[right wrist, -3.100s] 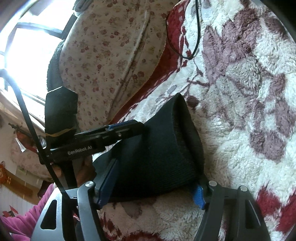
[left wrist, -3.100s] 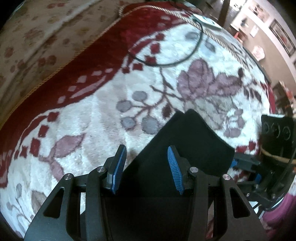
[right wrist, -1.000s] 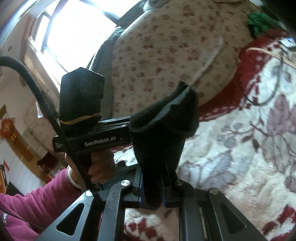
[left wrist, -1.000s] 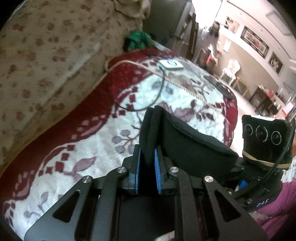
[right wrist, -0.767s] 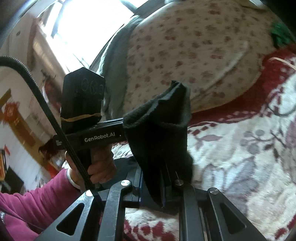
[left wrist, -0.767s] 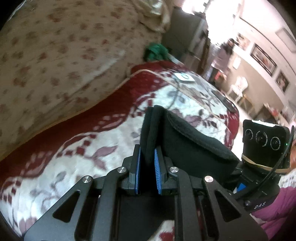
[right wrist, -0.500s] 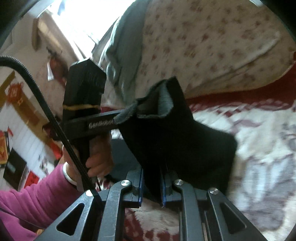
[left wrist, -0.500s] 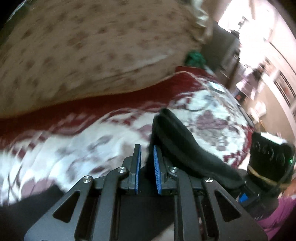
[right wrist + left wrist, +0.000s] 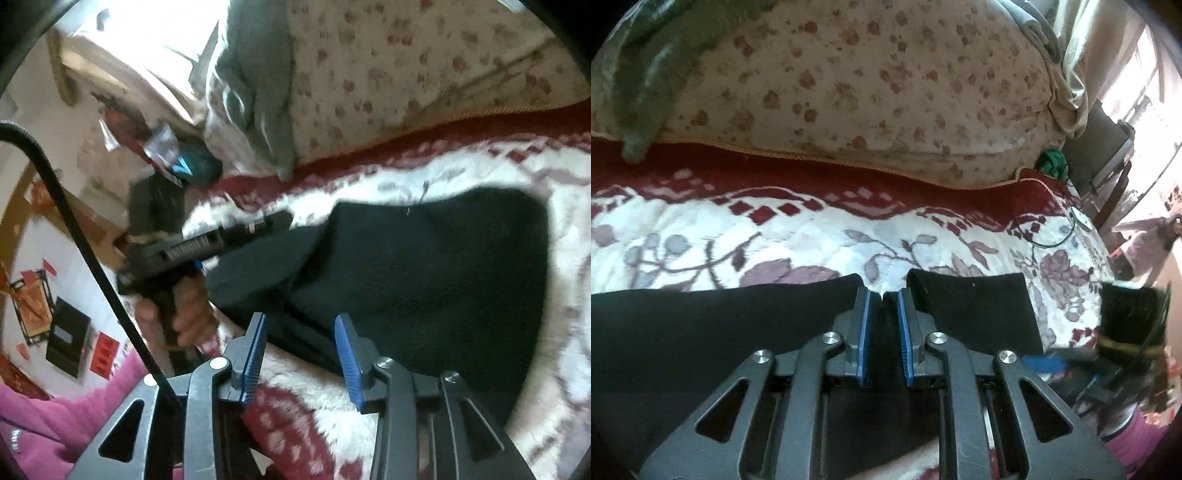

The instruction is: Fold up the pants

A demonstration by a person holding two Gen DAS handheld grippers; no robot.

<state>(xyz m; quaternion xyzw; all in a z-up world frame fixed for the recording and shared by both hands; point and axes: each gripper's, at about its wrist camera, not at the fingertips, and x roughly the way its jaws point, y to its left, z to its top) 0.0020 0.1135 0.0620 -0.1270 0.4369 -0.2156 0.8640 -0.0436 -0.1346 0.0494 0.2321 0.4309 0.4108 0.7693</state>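
Observation:
The black pants [image 9: 701,325] lie flat across the red and white fleece blanket [image 9: 775,240], one end folded over to the right [image 9: 979,306]. My left gripper [image 9: 883,295] is nearly shut, its blue pads pinching the dark fabric edge low over the blanket. In the right wrist view the pants [image 9: 424,277] spread as a folded black slab. My right gripper [image 9: 301,325] is open, its jaws apart over the near edge of the pants, holding nothing. The left gripper's body [image 9: 207,243] and the hand that holds it show at the left there.
A large floral cushion [image 9: 868,85] backs the blanket, with a grey-green cloth [image 9: 646,74] draped at its left. A black cable [image 9: 1049,240] and a small white device [image 9: 1080,216] lie at the blanket's far right. The right gripper's body [image 9: 1126,325] is at the right.
Both grippers carried the lifted pants end over and down onto the blanket. The right gripper opened and let go of the fabric. The left stays closed on it.

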